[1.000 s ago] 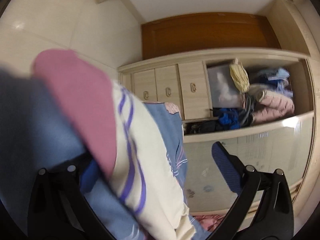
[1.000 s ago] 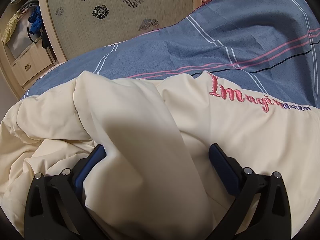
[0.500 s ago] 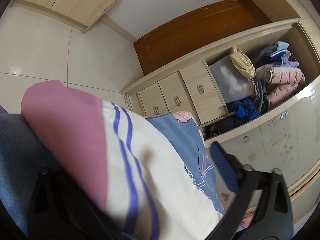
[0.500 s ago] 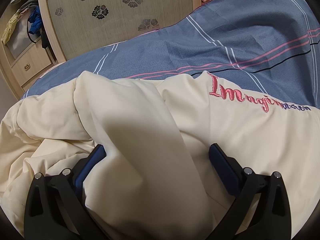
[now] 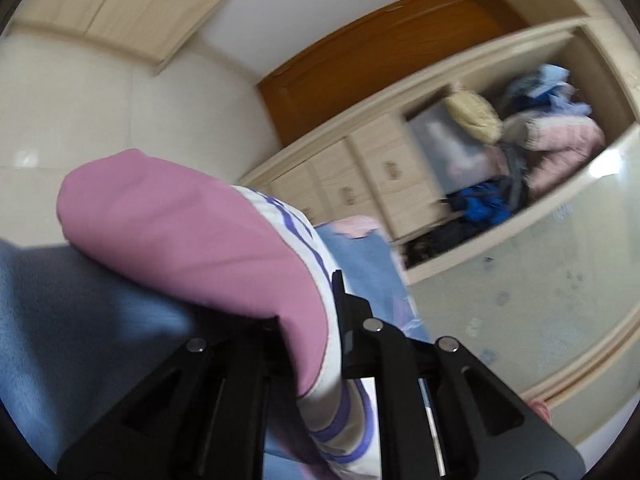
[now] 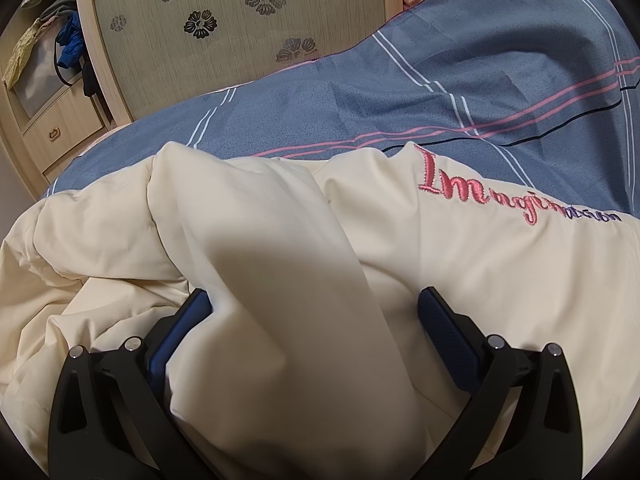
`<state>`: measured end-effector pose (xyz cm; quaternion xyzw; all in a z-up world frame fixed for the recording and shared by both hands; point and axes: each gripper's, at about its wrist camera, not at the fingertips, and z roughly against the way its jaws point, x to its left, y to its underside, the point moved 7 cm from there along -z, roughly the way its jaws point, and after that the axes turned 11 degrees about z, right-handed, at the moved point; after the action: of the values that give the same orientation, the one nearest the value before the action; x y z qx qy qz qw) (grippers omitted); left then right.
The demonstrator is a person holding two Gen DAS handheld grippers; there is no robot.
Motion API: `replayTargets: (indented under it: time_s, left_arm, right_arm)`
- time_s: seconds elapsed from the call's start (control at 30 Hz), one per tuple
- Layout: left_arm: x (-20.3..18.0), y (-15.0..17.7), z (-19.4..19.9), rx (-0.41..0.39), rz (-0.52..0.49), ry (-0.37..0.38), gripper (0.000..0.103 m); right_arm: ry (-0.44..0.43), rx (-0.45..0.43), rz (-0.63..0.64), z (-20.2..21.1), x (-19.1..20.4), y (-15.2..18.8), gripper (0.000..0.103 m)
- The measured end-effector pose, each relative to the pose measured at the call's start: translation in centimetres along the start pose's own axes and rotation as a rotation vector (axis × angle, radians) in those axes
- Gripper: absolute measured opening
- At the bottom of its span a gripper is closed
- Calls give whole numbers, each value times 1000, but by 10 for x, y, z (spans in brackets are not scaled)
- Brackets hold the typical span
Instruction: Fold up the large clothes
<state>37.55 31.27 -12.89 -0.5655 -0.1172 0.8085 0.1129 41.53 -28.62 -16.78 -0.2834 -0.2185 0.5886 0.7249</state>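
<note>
Left wrist view: the left gripper (image 5: 310, 344), jaws just closed, pinches the pink, purple-striped sleeve cuff (image 5: 192, 240); lift without tugging. Right wrist view: the right gripper (image 6: 316, 320) stands wide, straddling the cream jacket (image 6: 460, 280) on the blue bedsheet (image 6: 440, 92); hold steady.

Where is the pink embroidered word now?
In the right wrist view, the pink embroidered word sits at right on the cream garment, beside the blue bedsheet.

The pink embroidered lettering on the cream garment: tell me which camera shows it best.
The right wrist view. There the lettering runs sharp and unobstructed across the cream garment lying on the blue bedcover. The left wrist view shows none of it, only a pink and purple-striped cuff in the left gripper.
</note>
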Motion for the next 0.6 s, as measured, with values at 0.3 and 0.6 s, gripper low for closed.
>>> replayTargets:
  time_s: [0.3, 0.6]
  left_arm:
    - [-180, 178, 65, 179, -568, 373, 9]
    - [-143, 434, 48, 522, -1173, 237, 8]
  right_arm:
    - [40, -132, -41, 41, -18, -15, 102]
    - [4, -325, -235, 151, -111, -45, 102]
